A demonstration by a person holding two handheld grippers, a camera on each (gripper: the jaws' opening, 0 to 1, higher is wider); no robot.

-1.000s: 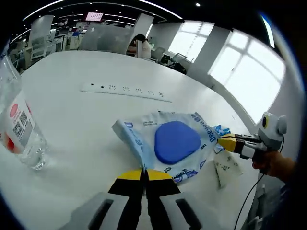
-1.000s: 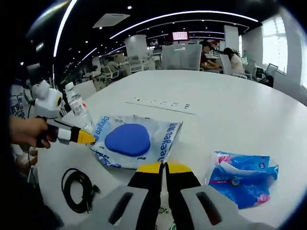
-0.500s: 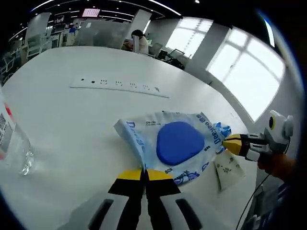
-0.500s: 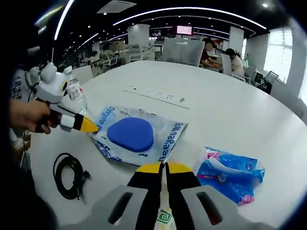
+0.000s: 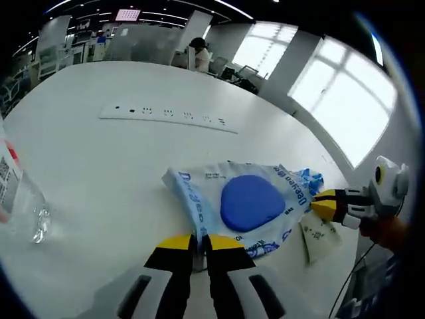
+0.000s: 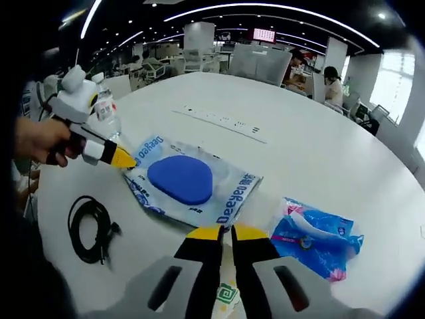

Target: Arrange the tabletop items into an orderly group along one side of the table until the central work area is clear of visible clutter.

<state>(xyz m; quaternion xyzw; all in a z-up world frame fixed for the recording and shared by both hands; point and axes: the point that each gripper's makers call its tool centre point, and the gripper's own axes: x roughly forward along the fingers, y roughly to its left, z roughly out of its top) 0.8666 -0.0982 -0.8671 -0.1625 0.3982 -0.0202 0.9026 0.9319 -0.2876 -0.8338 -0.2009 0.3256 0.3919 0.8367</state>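
A clear package with a blue pad [image 5: 251, 203] [image 6: 180, 179] lies flat on the white table [image 5: 99, 153]. My left gripper [image 5: 200, 243] is at its near corner, jaws closed on the package edge with a thin gap. In the right gripper view the left gripper [image 6: 123, 159] touches the package's left corner. My right gripper [image 6: 226, 233] is shut, hovering over a small white sachet [image 6: 226, 294] [image 5: 319, 234]. From the left gripper view the right gripper [image 5: 317, 204] sits just off the package's right edge. A blue tissue pack [image 6: 317, 232] [image 5: 309, 179] lies beside the package.
A water bottle [image 5: 16, 199] [image 6: 106, 114] stands near the table edge on the left. A coiled black cable [image 6: 87, 229] lies near the front edge. A recessed power strip [image 5: 166, 114] [image 6: 222, 121] runs across the table farther back. Desks and people fill the room behind.
Both cameras shifted. The package now lies closer to the tissue pack. The gap between my left jaws looks a little wider than before.
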